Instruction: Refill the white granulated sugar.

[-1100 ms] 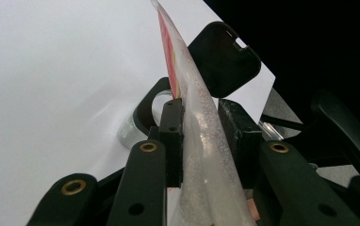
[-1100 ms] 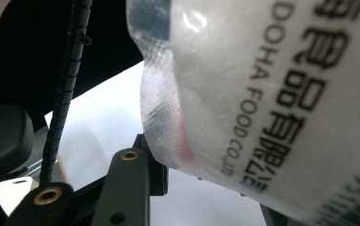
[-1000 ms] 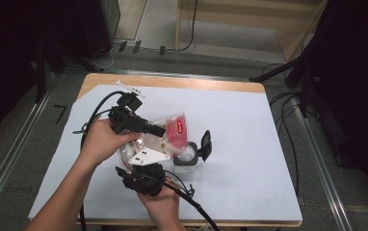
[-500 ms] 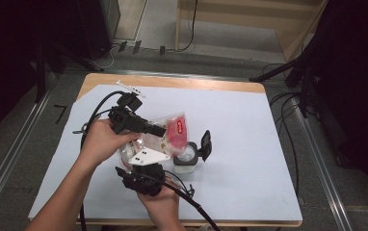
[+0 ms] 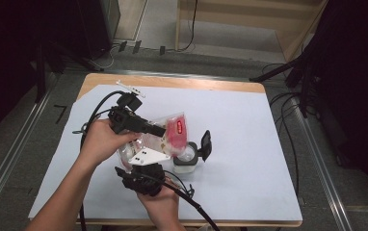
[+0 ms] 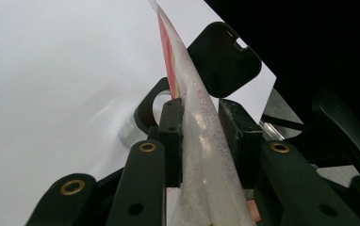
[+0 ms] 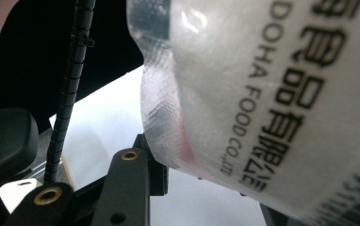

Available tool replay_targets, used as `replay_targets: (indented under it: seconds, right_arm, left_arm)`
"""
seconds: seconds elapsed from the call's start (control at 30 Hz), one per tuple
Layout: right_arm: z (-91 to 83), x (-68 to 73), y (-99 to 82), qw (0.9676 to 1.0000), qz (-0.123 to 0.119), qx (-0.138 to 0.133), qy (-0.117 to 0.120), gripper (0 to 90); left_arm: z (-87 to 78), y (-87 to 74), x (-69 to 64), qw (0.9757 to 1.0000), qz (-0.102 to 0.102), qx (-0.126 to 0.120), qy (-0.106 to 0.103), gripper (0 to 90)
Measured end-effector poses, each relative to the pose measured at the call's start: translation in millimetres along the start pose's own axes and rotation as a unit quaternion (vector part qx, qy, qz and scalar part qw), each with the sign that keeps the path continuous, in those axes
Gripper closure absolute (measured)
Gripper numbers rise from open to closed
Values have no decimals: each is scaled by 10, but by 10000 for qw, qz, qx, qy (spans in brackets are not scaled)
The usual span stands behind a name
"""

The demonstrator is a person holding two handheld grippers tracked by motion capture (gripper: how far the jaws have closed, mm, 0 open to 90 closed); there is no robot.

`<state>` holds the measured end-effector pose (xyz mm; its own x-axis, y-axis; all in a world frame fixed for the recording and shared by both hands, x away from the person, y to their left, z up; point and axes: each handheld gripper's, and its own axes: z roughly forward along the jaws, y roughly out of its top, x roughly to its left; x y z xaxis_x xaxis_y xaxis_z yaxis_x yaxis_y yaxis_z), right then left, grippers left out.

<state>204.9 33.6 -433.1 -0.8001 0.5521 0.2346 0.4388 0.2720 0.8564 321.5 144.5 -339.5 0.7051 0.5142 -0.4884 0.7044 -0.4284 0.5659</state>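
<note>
we've got the left tool point(image 5: 159, 130) clamped on the clear food bag point(image 5: 165, 137), its pads squeezing the crinkled plastic edge-on in the left gripper view. our right tool point(image 5: 146, 161) comes up from below with the bag's printed lower end between its jaws; we can't tell if it's really gripping. the bag hangs tilted above the bench point(image 5: 249, 144), its red end right over the open container point(image 5: 188, 161) with the black flip lid point(image 5: 205, 144).
</note>
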Motion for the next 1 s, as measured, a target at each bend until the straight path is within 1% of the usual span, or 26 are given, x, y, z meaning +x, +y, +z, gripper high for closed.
replay_targets:
  seconds: [0.5, 0.63, 1.0]
  right_arm:
    - [-3, 10, -1, 10000, -26, -22, -12, 643]
    - [-1, 17, 3, 10000, -19, -47, 6, 643]
    - [3, 18, 3, 10000, -40, -45, 1, 643]
  left_arm:
    - [-2, 2, -4, 10000, 41, 13, -1, 718]
    - [-7, 1, -4, 10000, 58, -16, 11, 718]
    - [-4, 1, -11, 10000, 30, -4, -6, 719]
